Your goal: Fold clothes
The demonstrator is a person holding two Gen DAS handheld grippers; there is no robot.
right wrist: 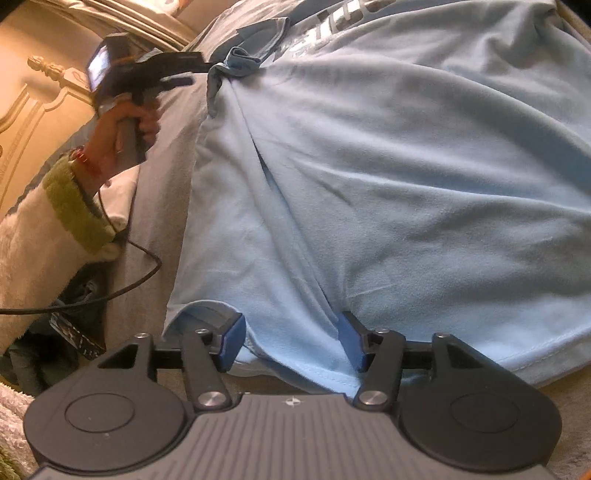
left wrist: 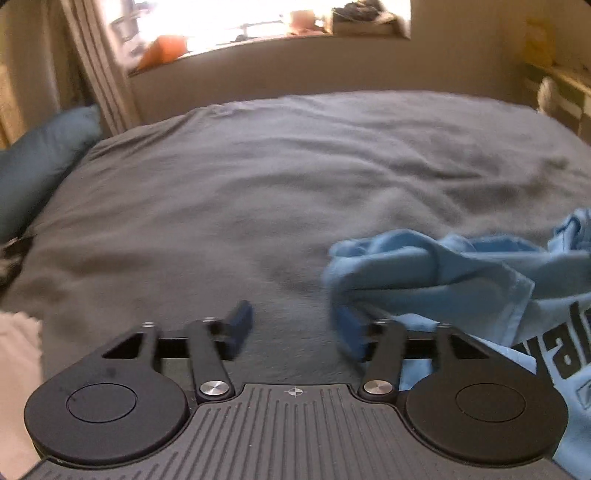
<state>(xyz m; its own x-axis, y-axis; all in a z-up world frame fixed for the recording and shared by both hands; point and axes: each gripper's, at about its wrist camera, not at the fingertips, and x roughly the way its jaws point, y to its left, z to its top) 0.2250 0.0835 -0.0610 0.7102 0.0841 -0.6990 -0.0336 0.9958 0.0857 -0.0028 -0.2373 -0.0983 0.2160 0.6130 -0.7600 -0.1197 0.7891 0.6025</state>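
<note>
A light blue T-shirt (right wrist: 388, 184) with dark lettering lies spread on the grey blanket (left wrist: 221, 203) of a bed. In the right wrist view, my right gripper (right wrist: 292, 341) stands open over the shirt's near hem, with a fold of the fabric lying loose between its blue pads (right wrist: 232, 343). My left gripper (left wrist: 294, 326) is open too, with only blanket between its fingers. The bunched sleeve (left wrist: 406, 266) lies just beside its right finger. The right wrist view also shows the left gripper (right wrist: 199, 70), held by a hand, next to the crumpled sleeve (right wrist: 236, 62).
A teal pillow (left wrist: 40, 166) lies at the bed's left edge, by a curtain (left wrist: 99, 74) and a bright window sill (left wrist: 258, 33). A fluffy white sleeve with a green cuff (right wrist: 74, 210) and a black cable (right wrist: 140, 277) hang off the bed's left side.
</note>
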